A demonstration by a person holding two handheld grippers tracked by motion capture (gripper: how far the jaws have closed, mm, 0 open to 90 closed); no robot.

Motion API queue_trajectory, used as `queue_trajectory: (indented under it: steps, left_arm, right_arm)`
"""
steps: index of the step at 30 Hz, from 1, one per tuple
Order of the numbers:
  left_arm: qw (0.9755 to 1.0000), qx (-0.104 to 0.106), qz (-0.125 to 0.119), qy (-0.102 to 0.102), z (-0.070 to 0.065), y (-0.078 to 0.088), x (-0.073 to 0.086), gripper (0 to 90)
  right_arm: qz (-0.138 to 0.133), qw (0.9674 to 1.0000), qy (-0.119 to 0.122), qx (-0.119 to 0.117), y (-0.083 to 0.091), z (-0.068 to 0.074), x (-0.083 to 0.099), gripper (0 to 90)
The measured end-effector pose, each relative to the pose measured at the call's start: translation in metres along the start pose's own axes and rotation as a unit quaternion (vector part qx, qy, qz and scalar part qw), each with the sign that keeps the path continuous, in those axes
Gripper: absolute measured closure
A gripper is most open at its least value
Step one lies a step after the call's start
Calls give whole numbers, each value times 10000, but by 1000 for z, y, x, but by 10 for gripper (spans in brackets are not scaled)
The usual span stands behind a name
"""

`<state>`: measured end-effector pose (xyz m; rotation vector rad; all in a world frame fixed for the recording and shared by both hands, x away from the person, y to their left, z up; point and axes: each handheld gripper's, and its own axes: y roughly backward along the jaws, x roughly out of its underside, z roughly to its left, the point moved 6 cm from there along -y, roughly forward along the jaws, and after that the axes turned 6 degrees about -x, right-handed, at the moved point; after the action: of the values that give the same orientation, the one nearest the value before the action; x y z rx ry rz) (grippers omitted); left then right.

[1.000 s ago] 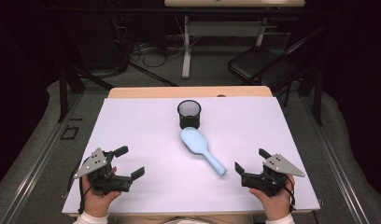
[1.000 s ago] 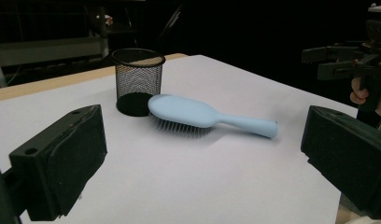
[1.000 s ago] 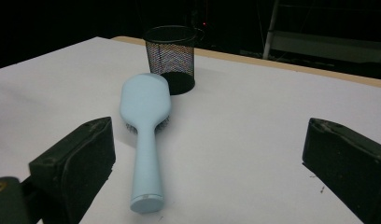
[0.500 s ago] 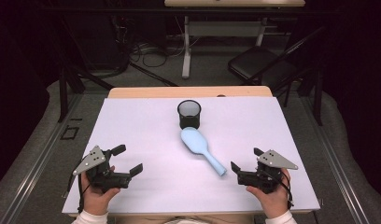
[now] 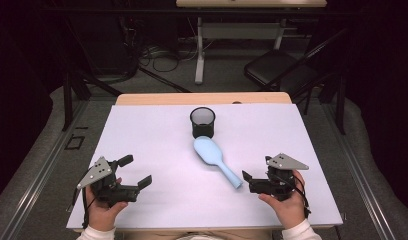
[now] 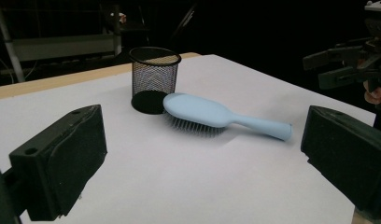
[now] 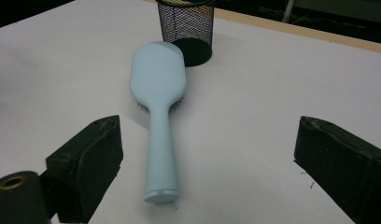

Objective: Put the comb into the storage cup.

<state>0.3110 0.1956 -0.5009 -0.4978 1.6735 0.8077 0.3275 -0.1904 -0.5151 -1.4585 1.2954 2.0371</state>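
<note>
Right claw [image 5: 248, 181] is closing slightly but gaping wide with nothing gripped, lining up on the brush [image 7: 157, 93], which is lying bristles-down touching the cup [image 7: 186, 28]; a low grab is risking shoving the brush into the cup.

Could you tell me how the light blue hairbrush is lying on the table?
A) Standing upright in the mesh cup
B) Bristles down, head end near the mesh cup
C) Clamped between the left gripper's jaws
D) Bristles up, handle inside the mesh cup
B: the hairbrush lies flat with its smooth back up and bristles against the table, its head end next to the black mesh cup.
</note>
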Motion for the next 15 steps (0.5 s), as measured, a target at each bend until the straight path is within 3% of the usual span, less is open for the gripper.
queue_trajectory:
  steps: [6, 15]
  left_arm:
    - [9999, 13, 62, -85, -5, -3, 3, 3]
    - [9995, 54, 191, -265, -12, -7, 7, 3]
  right_arm:
    - [139, 9999, 45, -59, -7, 4, -4, 60]
    - [737, 9972, 106, -29, -22, 2, -5, 0]
